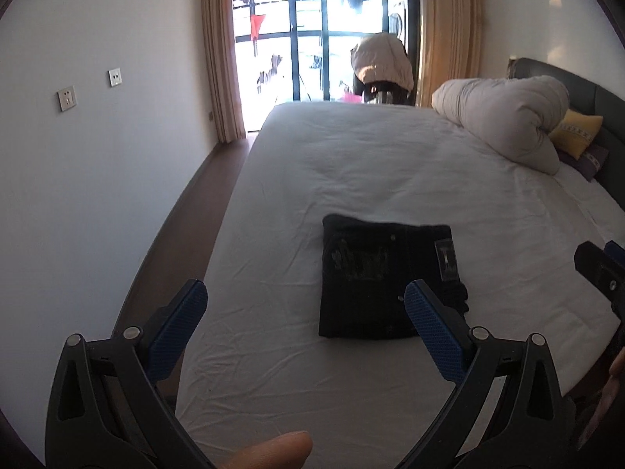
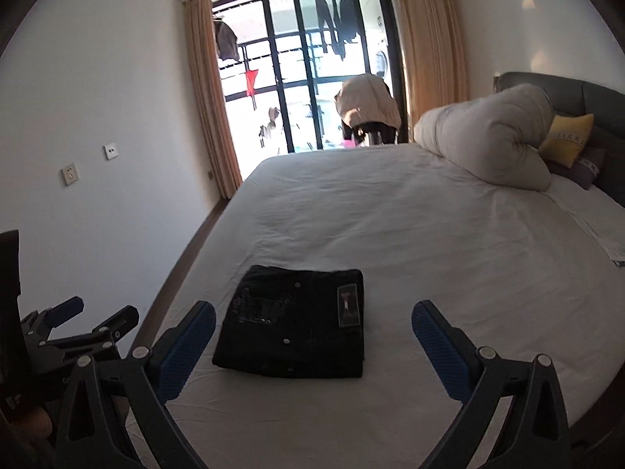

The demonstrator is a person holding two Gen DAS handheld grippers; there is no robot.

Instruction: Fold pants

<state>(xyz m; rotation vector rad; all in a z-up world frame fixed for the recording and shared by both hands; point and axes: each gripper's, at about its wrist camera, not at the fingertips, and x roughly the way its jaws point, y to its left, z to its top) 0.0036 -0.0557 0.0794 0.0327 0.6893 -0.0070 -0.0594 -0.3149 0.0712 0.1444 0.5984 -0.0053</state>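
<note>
The black pants (image 2: 293, 322) lie folded into a flat square on the white bed (image 2: 449, 258), near its front edge, while the left gripper (image 1: 304, 305) and right gripper (image 2: 314, 322) hang above them, jaws spread wide, holding nothing.

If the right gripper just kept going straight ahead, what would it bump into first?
Probably the folded black pants on the white bed. The right gripper is open, empty, and aims at them, though depth is hard to judge.
</note>
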